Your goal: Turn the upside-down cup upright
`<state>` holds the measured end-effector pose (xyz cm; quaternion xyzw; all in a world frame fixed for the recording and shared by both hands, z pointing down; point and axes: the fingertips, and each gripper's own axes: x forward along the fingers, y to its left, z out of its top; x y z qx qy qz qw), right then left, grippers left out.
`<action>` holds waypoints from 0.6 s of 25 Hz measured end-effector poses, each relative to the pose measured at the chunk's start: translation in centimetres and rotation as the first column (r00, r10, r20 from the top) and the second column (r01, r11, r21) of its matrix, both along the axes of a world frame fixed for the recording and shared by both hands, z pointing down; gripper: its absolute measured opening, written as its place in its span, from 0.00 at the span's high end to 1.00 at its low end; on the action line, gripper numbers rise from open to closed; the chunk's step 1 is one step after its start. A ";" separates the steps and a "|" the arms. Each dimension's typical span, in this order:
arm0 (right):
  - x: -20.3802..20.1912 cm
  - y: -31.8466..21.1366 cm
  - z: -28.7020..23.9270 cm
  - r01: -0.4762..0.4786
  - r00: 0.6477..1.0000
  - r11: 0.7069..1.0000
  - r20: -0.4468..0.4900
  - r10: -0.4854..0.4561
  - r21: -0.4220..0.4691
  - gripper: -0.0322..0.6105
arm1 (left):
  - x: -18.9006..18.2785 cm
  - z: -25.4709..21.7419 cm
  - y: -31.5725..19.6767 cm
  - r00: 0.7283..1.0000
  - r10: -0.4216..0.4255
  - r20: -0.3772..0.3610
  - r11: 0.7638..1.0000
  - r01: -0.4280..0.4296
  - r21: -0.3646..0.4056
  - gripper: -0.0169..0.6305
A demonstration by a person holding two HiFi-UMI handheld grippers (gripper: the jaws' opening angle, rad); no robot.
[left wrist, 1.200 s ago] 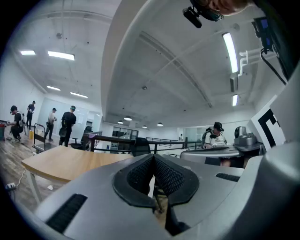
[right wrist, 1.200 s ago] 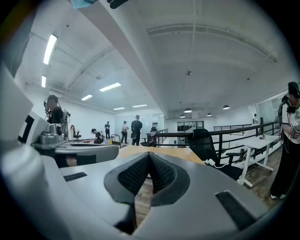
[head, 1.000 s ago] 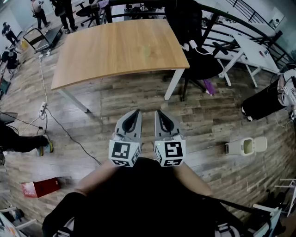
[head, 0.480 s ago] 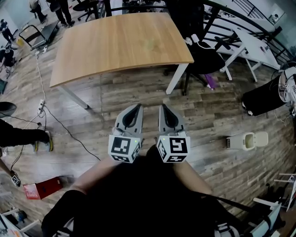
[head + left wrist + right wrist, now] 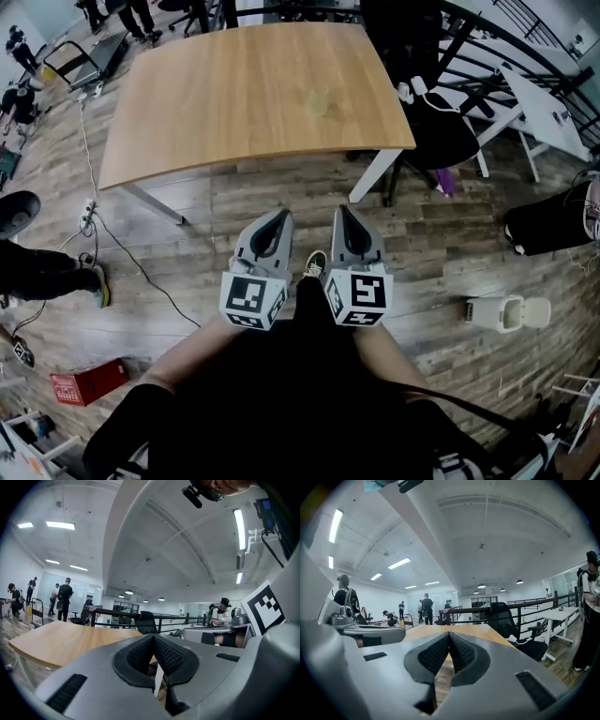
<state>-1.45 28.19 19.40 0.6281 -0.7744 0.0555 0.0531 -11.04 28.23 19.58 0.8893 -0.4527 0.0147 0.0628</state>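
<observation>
Jaws on both grippers are pressed together with nothing between them: the left gripper [image 5: 278,217] and the right gripper [image 5: 343,214] are held side by side, close in front of the person's body, both pointing level toward the wooden desk [image 5: 206,112]. They hang over bare floor, well short of the desk's near edge, which reads as a carrying posture and not a reach; closed and parallel, they are simply kept out of each other's way until the desk is within range. The cup [image 5: 319,101] is a pale, see-through shape standing alone right of the desk's middle, nearer the right edge than the left and clear of every edge. It is too small and faint here to confirm that it is mouth-down. Neither gripper view picks it out, though both show the desk top beyond the closed tips. A black chair [image 5: 441,136] stands off the desk's near right corner. Judging by this, the task has not properly begun: the cup is untouched and out of reach.
</observation>
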 end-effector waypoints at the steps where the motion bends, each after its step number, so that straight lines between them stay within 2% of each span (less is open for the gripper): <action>1: 0.3 -2.1 0.1 0.010 1.000 1.000 -0.010 -0.010 0.003 0.93 | 0.5 0.1 -1.9 1.000 -0.008 0.002 1.000 0.008 -0.003 0.96; 10: 4.8 -19.4 1.1 0.142 0.990 0.989 -0.010 -0.142 -0.049 0.93 | 7.5 1.9 -18.6 0.998 -0.056 0.027 0.996 0.058 -0.073 0.96; 15: 6.9 -26.8 3.8 0.179 0.984 0.979 0.001 -0.180 -0.097 0.93 | 9.6 3.5 -25.8 0.994 -0.098 0.057 0.992 0.102 -0.080 0.96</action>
